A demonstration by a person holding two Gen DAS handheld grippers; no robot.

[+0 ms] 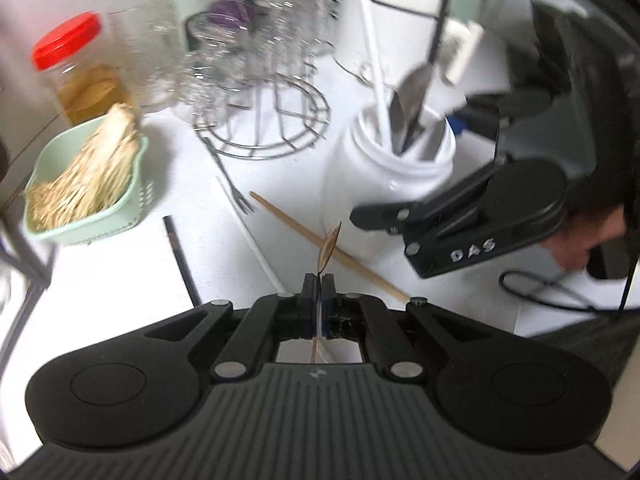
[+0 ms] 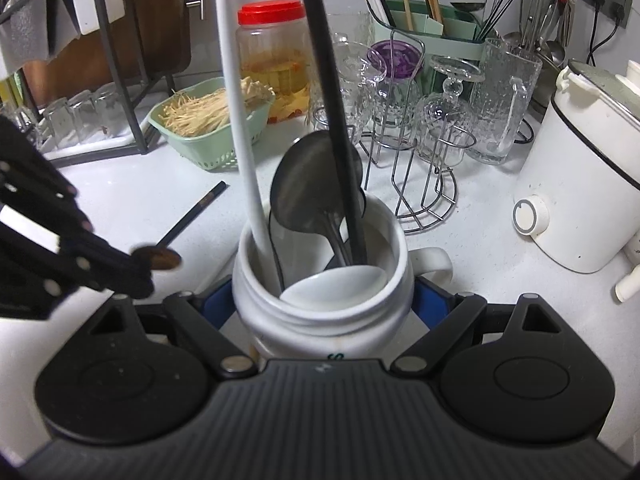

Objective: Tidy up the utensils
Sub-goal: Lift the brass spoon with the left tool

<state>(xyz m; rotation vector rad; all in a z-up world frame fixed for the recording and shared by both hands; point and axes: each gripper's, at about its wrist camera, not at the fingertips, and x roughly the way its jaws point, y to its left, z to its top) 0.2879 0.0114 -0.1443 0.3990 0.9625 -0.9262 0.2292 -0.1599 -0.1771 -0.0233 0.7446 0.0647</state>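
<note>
My left gripper (image 1: 319,280) is shut on a small brown wooden spoon (image 1: 329,246), held edge-on above the white counter. From the right wrist view the same spoon (image 2: 160,258) sticks out of the left gripper (image 2: 141,270), left of the jar. My right gripper (image 2: 322,298) is shut on a white jar (image 2: 324,320), with one blue pad on each side. The jar (image 1: 384,168) holds a metal spoon (image 2: 308,184), a white ceramic spoon (image 2: 336,284), a long white stick (image 2: 240,120) and a black handle (image 2: 332,120). A fork (image 1: 228,176), a wooden chopstick (image 1: 360,266), a white chopstick (image 1: 256,240) and a black chopstick (image 1: 182,260) lie on the counter.
A green basket of pale sticks (image 1: 140,204) and a red-lidded jar (image 1: 80,72) stand at the left. A wire rack with upturned glasses (image 2: 424,184), a glass pitcher (image 2: 504,108) and a green utensil caddy (image 2: 432,28) stand behind the jar. A white appliance (image 2: 580,184) is at the right.
</note>
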